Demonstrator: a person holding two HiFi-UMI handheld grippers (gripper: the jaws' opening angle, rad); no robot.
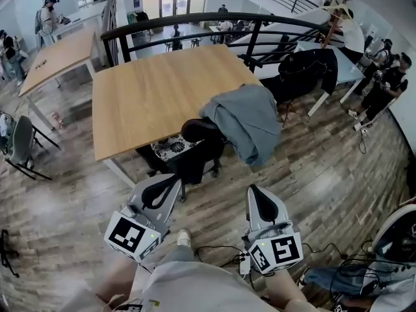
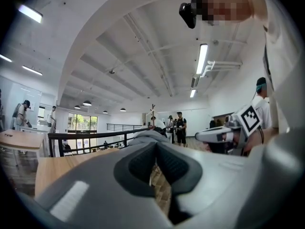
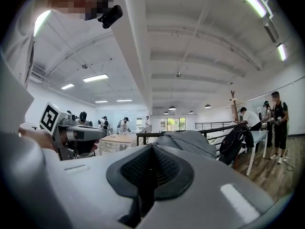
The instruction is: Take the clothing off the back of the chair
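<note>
Both my grippers are closed and empty. The left gripper (image 1: 170, 182) has its jaws pressed together; in its own view the dark pads (image 2: 143, 163) meet along one line with nothing between them. The right gripper (image 1: 255, 191) is the same, jaws together on nothing. I have them level and side by side, low in the head view. Both point toward the chair (image 1: 195, 132) and neither touches it; bare floor (image 1: 65, 200) shows between them and it

The clothing (image 1: 244, 119) is a grey garment draped over the back of the black chair. Most of it hangs down the side that lies to the right in the head view. Its upper edge overlaps the near corner of the wooden counter (image 1: 149, 90), and I cannot tell whether it rests there. The chair stands close against the counter's near edge, with its seat partly under the top. From each gripper view the grey cloth shows just above the jaw tips, ahead of them

Beyond the counter runs a black railing (image 1: 195, 19). To the right a black jacket (image 1: 305, 70) hangs beside a white table, well apart from the chair. People (image 1: 383, 77) stand further off on both sides. Cables (image 1: 221, 252) lie on the floor by my feet
</note>
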